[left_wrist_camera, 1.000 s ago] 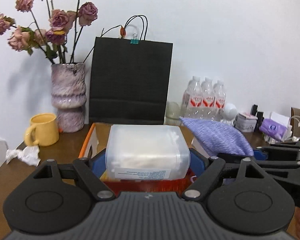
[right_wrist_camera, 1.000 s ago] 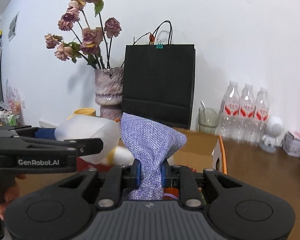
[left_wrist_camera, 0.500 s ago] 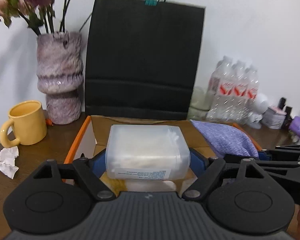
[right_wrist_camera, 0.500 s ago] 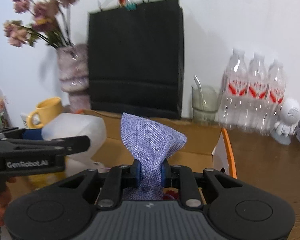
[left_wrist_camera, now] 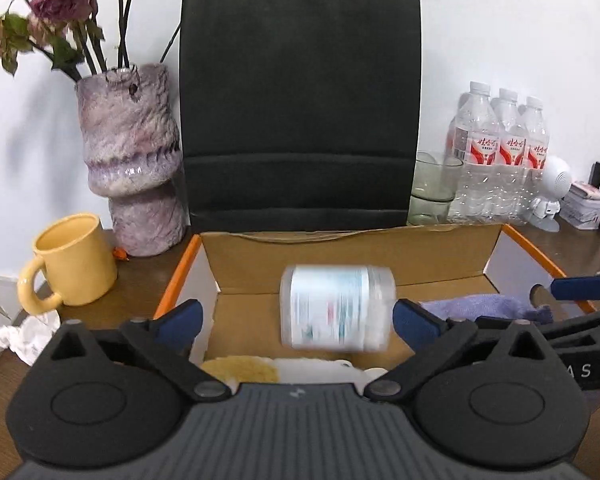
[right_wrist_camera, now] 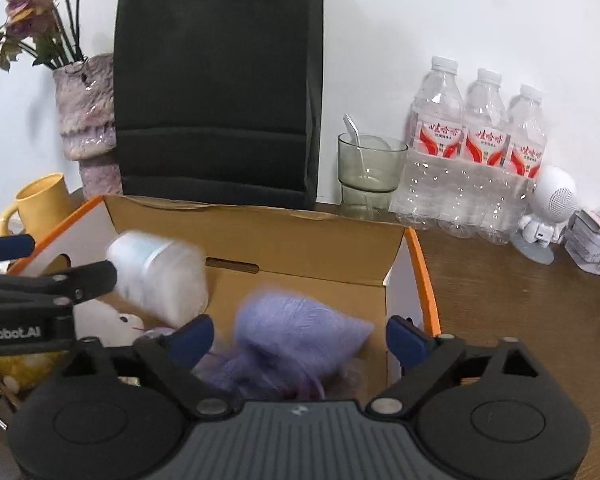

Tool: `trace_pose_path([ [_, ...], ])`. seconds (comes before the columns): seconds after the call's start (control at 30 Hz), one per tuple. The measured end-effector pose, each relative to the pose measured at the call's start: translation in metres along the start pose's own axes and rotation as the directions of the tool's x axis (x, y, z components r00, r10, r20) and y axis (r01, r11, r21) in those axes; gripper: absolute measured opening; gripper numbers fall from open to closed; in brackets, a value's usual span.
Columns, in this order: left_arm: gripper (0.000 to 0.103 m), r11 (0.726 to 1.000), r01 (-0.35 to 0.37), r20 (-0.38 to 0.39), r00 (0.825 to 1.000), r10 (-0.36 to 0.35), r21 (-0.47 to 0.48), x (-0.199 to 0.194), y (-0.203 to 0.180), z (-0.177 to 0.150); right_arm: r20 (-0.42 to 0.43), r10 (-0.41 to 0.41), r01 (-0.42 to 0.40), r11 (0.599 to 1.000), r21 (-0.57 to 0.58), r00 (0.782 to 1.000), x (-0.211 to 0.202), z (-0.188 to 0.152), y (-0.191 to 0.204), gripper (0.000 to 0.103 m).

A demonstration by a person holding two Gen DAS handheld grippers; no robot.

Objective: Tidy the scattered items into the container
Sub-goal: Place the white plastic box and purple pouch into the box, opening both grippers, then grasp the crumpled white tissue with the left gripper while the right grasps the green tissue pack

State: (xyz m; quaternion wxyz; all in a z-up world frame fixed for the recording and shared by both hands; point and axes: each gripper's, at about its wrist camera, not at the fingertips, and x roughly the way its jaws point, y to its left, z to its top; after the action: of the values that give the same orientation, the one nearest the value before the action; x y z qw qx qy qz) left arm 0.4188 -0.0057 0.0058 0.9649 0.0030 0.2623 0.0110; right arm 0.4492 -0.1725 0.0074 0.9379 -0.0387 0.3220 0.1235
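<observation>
The cardboard box (left_wrist_camera: pixel 380 252) fills the middle of both views, and both released things are caught inside its walls: the clear plastic jar (left_wrist_camera: pixel 336 306), blurred, lies with its long axis across the frame between the spread left tongs (left_wrist_camera: pixel 296 320), touched by neither pad. The purple cloth pouch (right_wrist_camera: pixel 296 332) is seen slumped in the lower centre between the right tongs (right_wrist_camera: pixel 298 336), whose jaws have just been opening and pinch nothing.

My box (left_wrist_camera: pixel 440 256) sits on the counter (right_wrist_camera: pixel 520 288) before the paper bag (left_wrist_camera: pixel 300 100), with a jar (left_wrist_camera: pixel 336 306) and pouch (right_wrist_camera: pixel 296 332) in it. Vase (left_wrist_camera: pixel 134 160) and mug (left_wrist_camera: pixel 74 260) stand left; glass (right_wrist_camera: pixel 370 172) and bottles (right_wrist_camera: pixel 476 160) right.
</observation>
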Motion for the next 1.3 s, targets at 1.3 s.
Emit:
trace_pose_path([
  [1.3,0.103,0.999,0.028,0.013,0.999,-0.029,0.033,-0.115,0.003,-0.058,0.109,0.02,-0.02,1.0,-0.003,0.994,-0.117,-0.059,0.008,0.097],
])
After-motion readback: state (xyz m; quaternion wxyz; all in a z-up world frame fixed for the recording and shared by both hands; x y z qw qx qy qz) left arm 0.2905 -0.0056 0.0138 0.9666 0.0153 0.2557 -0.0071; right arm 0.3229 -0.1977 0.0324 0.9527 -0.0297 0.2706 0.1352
